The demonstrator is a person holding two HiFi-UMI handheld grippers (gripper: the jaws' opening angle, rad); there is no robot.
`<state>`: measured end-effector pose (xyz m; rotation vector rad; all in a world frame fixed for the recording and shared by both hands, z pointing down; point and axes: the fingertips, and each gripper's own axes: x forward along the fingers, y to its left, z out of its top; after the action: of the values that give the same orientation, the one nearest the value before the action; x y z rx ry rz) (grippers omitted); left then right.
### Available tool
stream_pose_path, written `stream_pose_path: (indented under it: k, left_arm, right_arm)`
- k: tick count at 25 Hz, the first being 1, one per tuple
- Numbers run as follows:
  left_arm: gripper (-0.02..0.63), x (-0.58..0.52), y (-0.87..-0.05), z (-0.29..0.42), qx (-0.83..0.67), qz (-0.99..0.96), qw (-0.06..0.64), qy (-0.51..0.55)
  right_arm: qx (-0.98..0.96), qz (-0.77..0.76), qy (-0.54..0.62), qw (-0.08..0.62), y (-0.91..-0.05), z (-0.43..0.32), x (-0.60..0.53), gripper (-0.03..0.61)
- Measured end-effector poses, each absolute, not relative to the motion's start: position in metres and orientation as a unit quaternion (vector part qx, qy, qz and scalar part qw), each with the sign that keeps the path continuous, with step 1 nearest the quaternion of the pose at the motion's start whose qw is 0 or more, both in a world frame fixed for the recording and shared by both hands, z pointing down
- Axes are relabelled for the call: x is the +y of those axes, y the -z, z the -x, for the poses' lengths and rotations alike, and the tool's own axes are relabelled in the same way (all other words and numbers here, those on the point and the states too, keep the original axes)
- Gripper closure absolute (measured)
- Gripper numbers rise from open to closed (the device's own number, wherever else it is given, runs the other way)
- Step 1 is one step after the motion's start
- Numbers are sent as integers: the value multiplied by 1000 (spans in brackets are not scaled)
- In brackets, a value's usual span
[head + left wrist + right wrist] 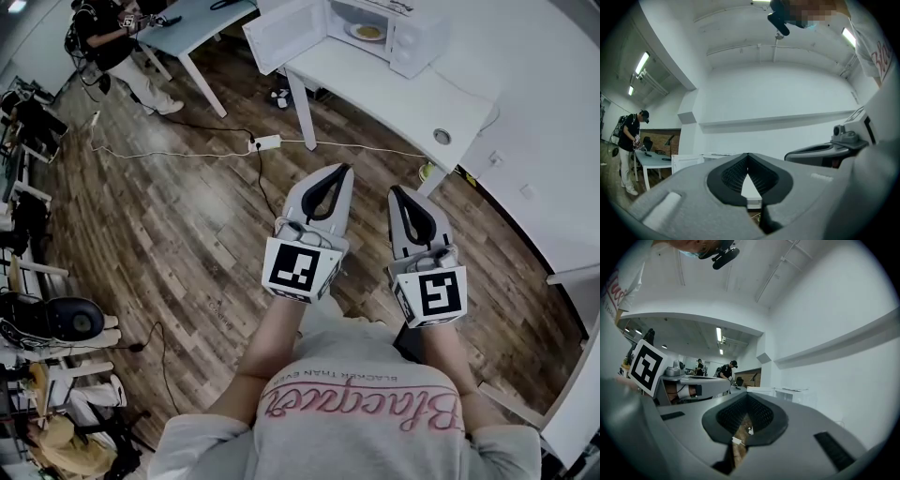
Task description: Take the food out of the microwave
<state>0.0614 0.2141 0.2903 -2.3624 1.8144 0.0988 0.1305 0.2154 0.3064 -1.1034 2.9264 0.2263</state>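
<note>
left gripper (344, 171) jaws pressed together, nothing in them, right gripper (396, 191) same, both over the floor (169, 234), food (367, 32) too tiny to identify, on a plate (352, 35) in the open microwave (412, 42), top cut off, on the counter (384, 89)

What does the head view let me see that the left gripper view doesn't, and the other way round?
Only the head view: the plate of food inside the open microwave, the power strip on the floor, and the wearer's own shirt.

Only the left gripper view: the ceiling lights, and a close look along the left gripper, its jaws together with nothing between them.

Both: the right gripper, and a person in dark clothes standing at a far table.
</note>
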Motion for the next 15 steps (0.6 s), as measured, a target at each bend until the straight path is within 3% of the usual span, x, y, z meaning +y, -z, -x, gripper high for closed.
stream_pose_path:
  k: [15]
  left_arm:
    - [609, 168, -296, 46, 582, 809, 79, -30]
  right_arm:
    - [920, 384, -71, 2, -307, -22, 167, 568]
